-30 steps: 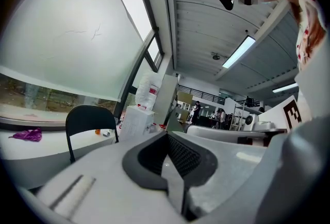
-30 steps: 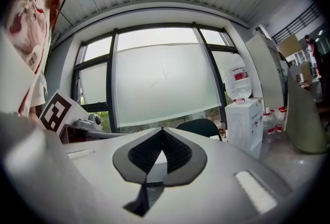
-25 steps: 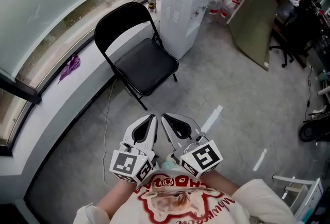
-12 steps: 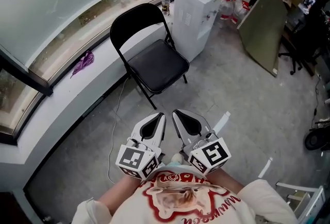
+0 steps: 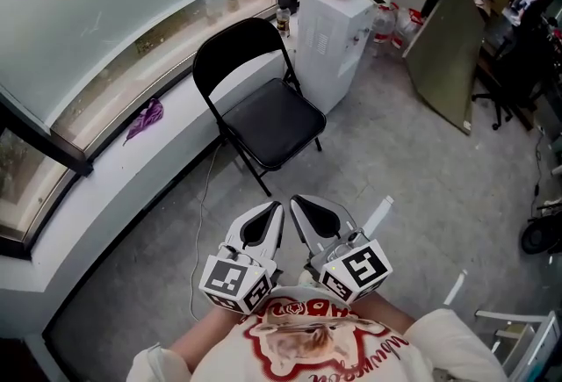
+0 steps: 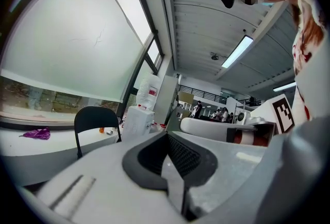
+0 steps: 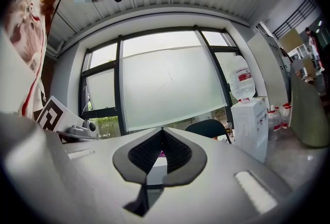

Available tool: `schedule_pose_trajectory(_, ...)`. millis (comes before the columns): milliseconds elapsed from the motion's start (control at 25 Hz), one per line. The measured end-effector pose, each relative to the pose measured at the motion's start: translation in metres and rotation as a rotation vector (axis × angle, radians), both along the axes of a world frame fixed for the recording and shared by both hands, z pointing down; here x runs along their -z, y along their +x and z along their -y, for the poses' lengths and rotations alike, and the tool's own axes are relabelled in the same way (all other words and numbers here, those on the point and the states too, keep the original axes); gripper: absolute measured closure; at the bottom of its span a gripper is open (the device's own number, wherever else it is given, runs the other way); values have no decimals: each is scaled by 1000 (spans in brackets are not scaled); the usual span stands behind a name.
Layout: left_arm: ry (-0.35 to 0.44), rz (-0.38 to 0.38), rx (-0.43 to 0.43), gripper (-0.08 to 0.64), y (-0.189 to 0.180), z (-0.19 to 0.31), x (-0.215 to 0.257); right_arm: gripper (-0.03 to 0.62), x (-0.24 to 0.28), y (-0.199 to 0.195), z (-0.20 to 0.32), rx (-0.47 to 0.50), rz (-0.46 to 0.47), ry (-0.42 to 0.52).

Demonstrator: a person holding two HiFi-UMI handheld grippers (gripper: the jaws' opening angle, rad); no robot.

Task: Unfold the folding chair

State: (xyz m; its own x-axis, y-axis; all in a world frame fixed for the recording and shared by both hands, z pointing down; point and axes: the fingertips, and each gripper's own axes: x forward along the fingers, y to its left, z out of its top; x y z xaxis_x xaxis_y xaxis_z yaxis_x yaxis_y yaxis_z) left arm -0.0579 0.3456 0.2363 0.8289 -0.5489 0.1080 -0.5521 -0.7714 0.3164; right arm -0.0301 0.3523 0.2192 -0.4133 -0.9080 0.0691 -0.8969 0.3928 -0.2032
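you hold both grippers low and close to your chest, side by side, tips pointing toward the folding chair (image 5: 270,118). the left gripper (image 5: 266,219) has its jaws pressed together with nothing between them, and its own view shows the dark pads meeting along one line. the right gripper (image 5: 306,212) is the same: jaws together, empty, just beside the left one but not touching it.

the folding chair is well apart from both grippers. it stands already unfolded on the grey floor, all legs down, seat flat, its curved black back turned to the white window ledge (image 5: 114,183). a white water dispenser (image 5: 338,38) stands just beside it on the right. a purple cloth (image 5: 145,118) lies on the ledge to the chair's left. a thin white cable (image 5: 203,196) runs over the floor near the chair's front legs.
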Motion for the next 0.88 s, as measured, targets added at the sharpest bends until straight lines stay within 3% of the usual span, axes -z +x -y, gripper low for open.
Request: schedule_pose_trajectory(880, 12, -13, -15, 552, 9, -7, 2, 571, -1, 3, -12, 3, -12, -8)
